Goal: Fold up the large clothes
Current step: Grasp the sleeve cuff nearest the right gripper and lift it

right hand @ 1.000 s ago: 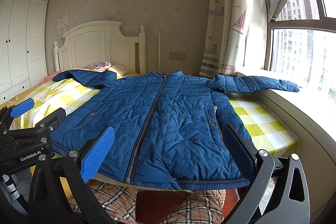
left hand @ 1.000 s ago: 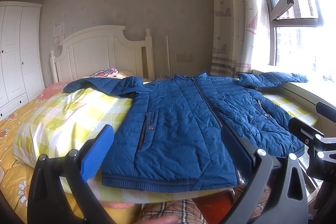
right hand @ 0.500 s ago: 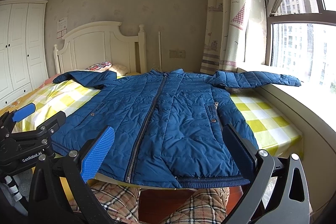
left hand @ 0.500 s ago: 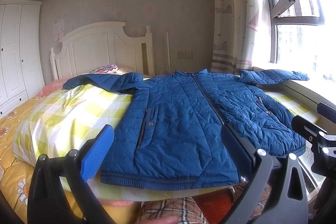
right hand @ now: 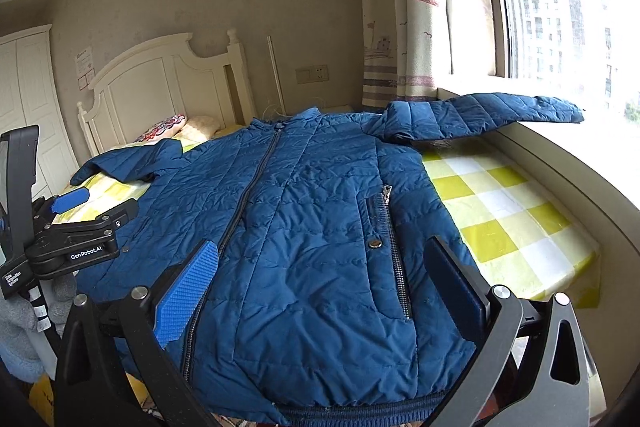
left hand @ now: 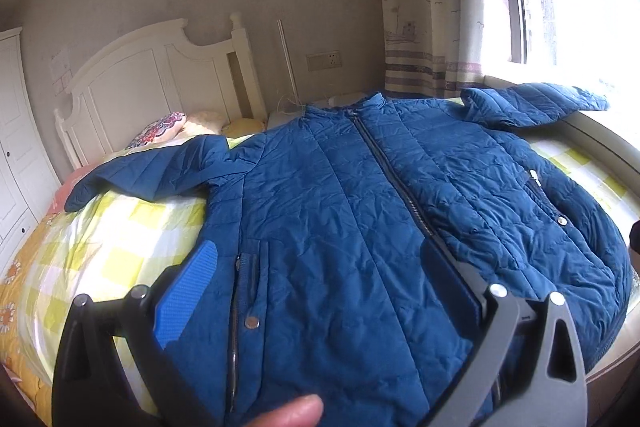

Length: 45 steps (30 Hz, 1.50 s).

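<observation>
Left wrist view: the blue jacket (left hand: 360,211) lies flat, zipped, on the checked bed (left hand: 120,243) — left gripper (left hand: 320,267) spread wide above its hem. Right wrist view: right gripper (right hand: 320,267) likewise wide, over the jacket's pocket side — holding nothing.

Counts: 1 blue jacket (right hand: 304,227), 2 sleeves, 2 zip pockets, 1 bed (right hand: 500,219), 1 headboard (right hand: 160,83), 2 pillows (right hand: 176,127), 1 curtain (right hand: 396,7), 1 wall socket (right hand: 312,75), 2 tongs.
</observation>
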Tool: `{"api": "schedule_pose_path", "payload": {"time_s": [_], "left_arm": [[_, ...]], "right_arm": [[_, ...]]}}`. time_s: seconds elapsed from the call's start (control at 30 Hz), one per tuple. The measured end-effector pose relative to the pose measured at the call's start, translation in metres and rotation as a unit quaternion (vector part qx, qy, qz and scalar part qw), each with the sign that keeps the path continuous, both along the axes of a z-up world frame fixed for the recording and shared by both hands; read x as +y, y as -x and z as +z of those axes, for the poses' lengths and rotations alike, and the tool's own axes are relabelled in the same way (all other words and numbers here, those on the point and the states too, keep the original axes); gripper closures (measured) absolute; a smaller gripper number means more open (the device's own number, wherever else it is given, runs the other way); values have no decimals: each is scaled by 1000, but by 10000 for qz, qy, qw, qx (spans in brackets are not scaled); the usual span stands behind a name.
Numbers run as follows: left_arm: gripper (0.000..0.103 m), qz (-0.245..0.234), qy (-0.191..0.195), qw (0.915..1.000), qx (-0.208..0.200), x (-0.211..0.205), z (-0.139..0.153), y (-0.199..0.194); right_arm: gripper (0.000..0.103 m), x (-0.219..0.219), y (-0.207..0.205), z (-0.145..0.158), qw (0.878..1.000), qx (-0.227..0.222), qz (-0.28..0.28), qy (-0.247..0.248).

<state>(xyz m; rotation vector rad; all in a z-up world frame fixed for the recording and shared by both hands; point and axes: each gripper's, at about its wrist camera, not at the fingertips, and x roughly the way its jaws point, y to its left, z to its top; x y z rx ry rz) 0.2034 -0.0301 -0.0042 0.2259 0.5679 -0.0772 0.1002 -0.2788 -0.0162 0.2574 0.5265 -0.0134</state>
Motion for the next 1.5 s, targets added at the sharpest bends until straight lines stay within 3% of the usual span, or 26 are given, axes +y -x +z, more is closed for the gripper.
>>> {"api": "schedule_pose_path", "payload": {"time_s": [0.17,0.27,0.4,0.5,0.63,0.73,0.77,0.8,0.9,0.97,1.0,1.07,1.17,1.23,1.27,1.3,1.5], "left_arm": [[2,330,-59,9953,909,1,-26,-129],[2,527,-31,9912,1218,5,-47,-174],[2,642,166,9835,1681,18,-78,-200],[2,654,593,9797,1801,30,-83,-202],[2,543,788,9763,1943,35,-86,-202],[2,606,604,9767,1969,27,-87,-203],[2,629,567,9772,1947,26,-87,-202],[2,630,552,9775,1935,26,-87,-201],[2,626,598,9777,1913,28,-86,-200],[2,635,609,9780,1893,28,-85,-201],[2,641,611,9780,1887,28,-85,-201],[2,644,628,9781,1878,28,-85,-200],[2,638,651,9781,1870,30,-84,-200],[2,636,663,9780,1872,30,-84,-199],[2,636,656,9781,1872,30,-84,-200],[2,637,652,9782,1867,30,-84,-199],[2,644,644,9785,1853,31,-83,-198]], "right_arm": [[4,-81,-73,-6,9950,245,-836,-491],[4,-132,-127,-19,9858,507,-1165,-1101],[4,-185,-187,-35,9712,605,-1713,-1542],[4,-216,-217,-49,9540,639,-2164,-1975],[5,-240,-241,-62,9342,623,-2577,-2387],[22,-247,-256,-58,9319,567,-2679,-2380],[44,-247,-261,-54,9334,481,-2618,-2407],[72,-242,-265,-45,9374,400,-2616,-2263],[81,-175,-287,11,9783,-58,-1973,-635],[83,-105,-304,39,9918,-279,-1146,497],[83,-66,-308,47,9922,-387,-646,994],[83,14,-314,47,9810,-417,530,1817],[83,105,-315,8,9509,239,1791,2514],[70,125,-326,-30,9396,1061,2293,2308],[54,122,-331,-47,9396,1444,2376,1998],[46,114,-331,-57,9446,1578,2287,1745],[31,48,-269,-30,9722,1429,1856,50]]}}
